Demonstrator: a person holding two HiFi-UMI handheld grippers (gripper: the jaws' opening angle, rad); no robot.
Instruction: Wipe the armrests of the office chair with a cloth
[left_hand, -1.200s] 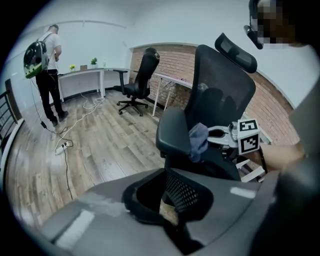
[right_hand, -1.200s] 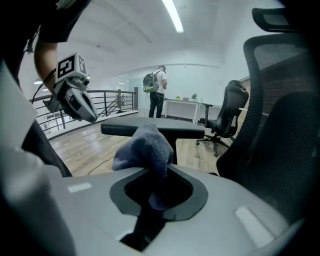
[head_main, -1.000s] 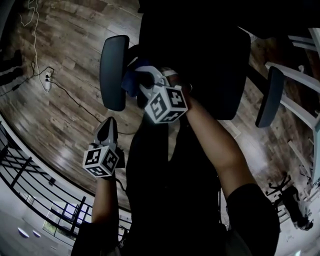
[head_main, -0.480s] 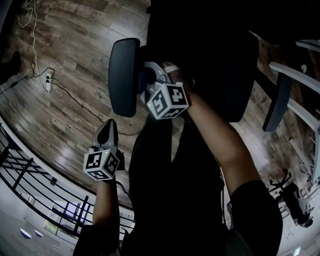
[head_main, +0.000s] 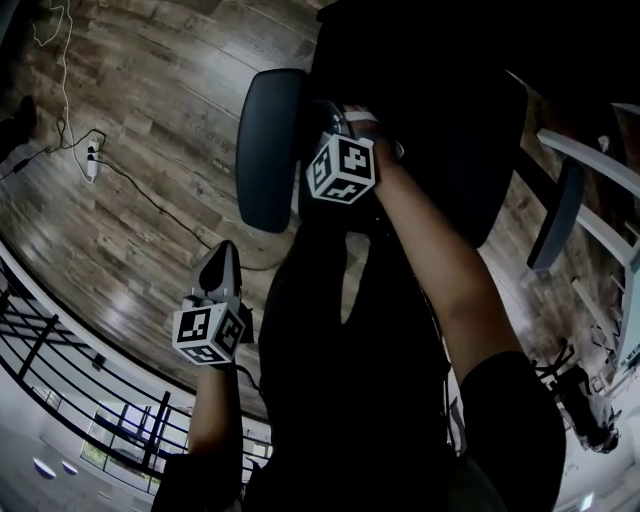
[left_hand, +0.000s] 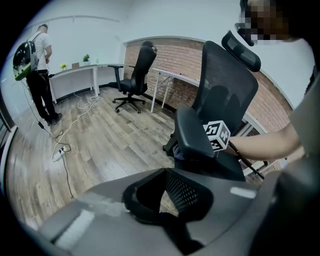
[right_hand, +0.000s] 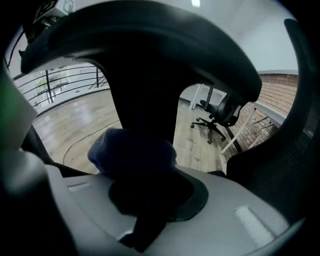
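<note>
The black office chair (left_hand: 227, 85) stands in front of me. Its left armrest (head_main: 268, 150) is a dark oval pad; its right armrest (head_main: 555, 215) is at the far right. My right gripper (right_hand: 142, 177) is shut on a dark blue cloth (right_hand: 132, 152), pressed against the post under the left armrest pad (right_hand: 150, 45). In the head view only its marker cube (head_main: 342, 168) shows beside the pad; the cloth is hidden there. A bit of cloth (left_hand: 179, 152) peeks out below the armrest (left_hand: 192, 135). My left gripper (head_main: 222, 262) hangs apart over the floor, shut and holding nothing.
A power strip (head_main: 90, 160) with cables lies on the wood floor at the left. A black railing (head_main: 60, 360) runs at the lower left and a white desk frame (head_main: 600, 170) at the right. A second office chair (left_hand: 132, 80) and a person with a backpack (left_hand: 37, 75) stand farther off.
My right gripper has pushed farther along the inner side of the left armrest and under it; the blue cloth no longer shows in the head view. The left gripper has stayed put.
</note>
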